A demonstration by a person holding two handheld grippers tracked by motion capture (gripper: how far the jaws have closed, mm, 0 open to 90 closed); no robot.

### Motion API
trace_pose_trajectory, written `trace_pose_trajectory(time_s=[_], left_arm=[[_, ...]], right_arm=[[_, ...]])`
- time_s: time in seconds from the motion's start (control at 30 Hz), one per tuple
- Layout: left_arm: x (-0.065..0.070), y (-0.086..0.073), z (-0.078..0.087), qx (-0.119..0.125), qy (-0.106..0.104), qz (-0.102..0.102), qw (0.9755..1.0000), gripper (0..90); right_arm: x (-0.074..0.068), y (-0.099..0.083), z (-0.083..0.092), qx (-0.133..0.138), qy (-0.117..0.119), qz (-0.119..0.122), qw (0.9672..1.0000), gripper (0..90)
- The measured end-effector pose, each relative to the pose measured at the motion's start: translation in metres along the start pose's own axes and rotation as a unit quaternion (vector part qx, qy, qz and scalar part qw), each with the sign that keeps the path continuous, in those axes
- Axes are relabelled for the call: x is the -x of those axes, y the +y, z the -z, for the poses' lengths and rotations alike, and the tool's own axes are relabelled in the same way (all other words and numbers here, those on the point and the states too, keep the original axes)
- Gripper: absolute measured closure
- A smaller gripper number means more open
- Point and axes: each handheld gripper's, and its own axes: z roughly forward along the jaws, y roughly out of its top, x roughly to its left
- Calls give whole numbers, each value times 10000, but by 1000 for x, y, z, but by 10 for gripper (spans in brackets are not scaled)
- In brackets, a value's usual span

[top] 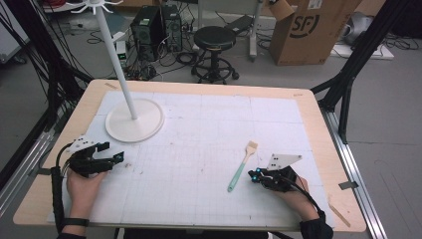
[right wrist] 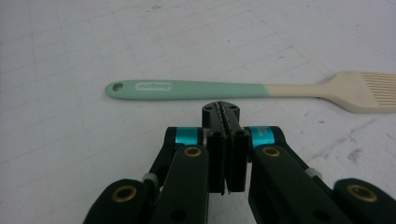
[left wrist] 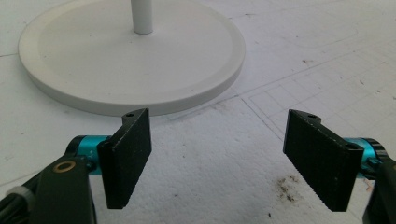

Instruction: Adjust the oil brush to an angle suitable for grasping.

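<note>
A basting brush [top: 242, 160] with a mint-green handle and a cream head lies on the white gridded mat, right of centre. In the right gripper view the brush [right wrist: 187, 89] lies crosswise just beyond my right gripper [right wrist: 221, 108], whose jaws are pressed together on nothing. In the high view my right gripper [top: 254, 175] rests just right of the handle's near end. My left gripper [top: 118, 157] sits at the mat's left edge, and in the left gripper view the left gripper [left wrist: 217, 149] stands wide open with bare mat between the jaws.
A white stand with a round base [top: 134, 120] and a tall pole [top: 113, 50] stands at the back left of the mat, just beyond the left gripper; the base [left wrist: 130, 60] shows close ahead. Behind the table are a stool [top: 214, 40], computer towers and a cardboard box [top: 311, 27].
</note>
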Motion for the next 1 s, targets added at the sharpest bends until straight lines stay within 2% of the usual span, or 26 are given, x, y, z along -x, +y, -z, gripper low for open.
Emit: trace_pose_trajectory(time_s=[0.3, 0.4, 0.47, 0.8, 1.0], left_arm=[[0, 0, 0, 7, -6, 10, 10000, 242], [0, 0, 0, 1, 3, 3, 10000, 242], [0, 0, 0, 3, -1, 6, 10000, 243], [0, 0, 0, 3, 10, 17, 10000, 242], [0, 0, 0, 0, 6, 17, 10000, 243]], right_arm=[[-11, 12, -18, -171, 272, 258, 9991, 899], [-18, 16, -26, -327, 351, 373, 9982, 899], [-19, 18, -28, -306, 373, 361, 9982, 899], [-18, 32, -46, -281, 331, 372, 9984, 899], [-15, 47, -64, -331, 254, 378, 9984, 899]])
